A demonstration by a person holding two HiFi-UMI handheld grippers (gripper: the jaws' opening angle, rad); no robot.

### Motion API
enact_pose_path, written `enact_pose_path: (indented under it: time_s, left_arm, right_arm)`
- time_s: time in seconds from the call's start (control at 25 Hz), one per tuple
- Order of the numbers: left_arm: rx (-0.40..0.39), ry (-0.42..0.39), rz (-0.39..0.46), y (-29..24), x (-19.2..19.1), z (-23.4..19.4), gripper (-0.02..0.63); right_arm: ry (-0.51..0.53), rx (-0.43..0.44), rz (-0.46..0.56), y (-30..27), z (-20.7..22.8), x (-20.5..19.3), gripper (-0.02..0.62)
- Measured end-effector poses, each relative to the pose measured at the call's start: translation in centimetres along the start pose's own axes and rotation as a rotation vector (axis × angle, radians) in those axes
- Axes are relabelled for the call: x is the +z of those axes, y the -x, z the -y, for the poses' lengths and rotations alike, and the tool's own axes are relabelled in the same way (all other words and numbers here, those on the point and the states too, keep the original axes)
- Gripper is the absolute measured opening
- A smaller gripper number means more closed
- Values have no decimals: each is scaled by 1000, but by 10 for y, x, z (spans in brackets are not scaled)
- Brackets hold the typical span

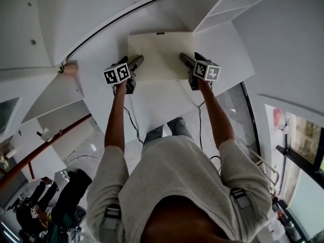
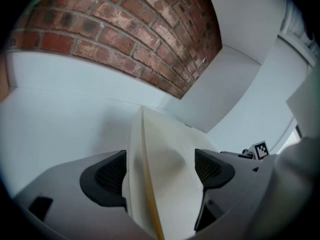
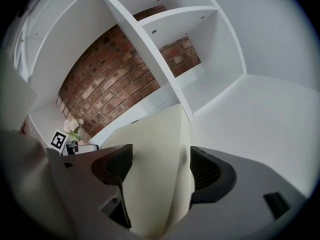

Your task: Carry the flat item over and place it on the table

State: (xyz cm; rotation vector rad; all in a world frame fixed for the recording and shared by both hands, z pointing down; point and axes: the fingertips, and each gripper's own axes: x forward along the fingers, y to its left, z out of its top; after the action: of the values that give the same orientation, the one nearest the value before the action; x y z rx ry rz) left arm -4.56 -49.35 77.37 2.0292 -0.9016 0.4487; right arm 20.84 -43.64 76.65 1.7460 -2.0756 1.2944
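A cream, square flat item (image 1: 160, 54) is held level between both grippers over a white tabletop (image 1: 157, 100). My left gripper (image 1: 136, 62) grips its left edge, and my right gripper (image 1: 186, 59) grips its right edge. In the left gripper view the item (image 2: 160, 134) fills the gap between the dark pads (image 2: 111, 176) of the left gripper (image 2: 160, 166). The right gripper view shows the same item (image 3: 155, 134) wedged between the jaws of the right gripper (image 3: 156, 166). Whether the item touches the tabletop I cannot tell.
White shelf compartments (image 1: 228, 4) rise at the back right, with a red brick wall (image 2: 125, 29) behind. A small vase of flowers (image 3: 74, 125) stands at the far left. Cables and dark bags (image 1: 71, 191) lie on the floor at lower left.
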Motion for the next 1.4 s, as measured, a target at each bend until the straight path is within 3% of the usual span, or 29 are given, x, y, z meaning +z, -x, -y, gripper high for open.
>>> enact_pose_path:
  time_s: [0.36,0.64,0.84,0.88,1.04,1.12,1.2,1.4]
  left_arm:
    - [101,-64,132,35,27,-9,426]
    - [103,-148,167,55,25,12,426]
    - [94,-152,219,74,24,24,426]
    - [96,-158,229,78,24,26,426]
    - [92,-200,264,96,21,40,417]
    - [90,-225,281,105,18,48,361]
    - [92,-247,311,114,18,54,242]
    - [95,-270,386,136,16,65,63]
  right_arm:
    - [88,-34,59,26,0,13,376]
    - [170,-9,100,47,-19,17,376]
    - [214,10,140,63,-42,21,370]
    - [229,9,147,66,-47,20,356]
    - [291,-32,169,81,-58,18,198]
    - [309,-40,181,86,-64,16,147]
    - [316,-38,191,90,-70,14,109]
    - [321,-32,215,99,-81,11,67]
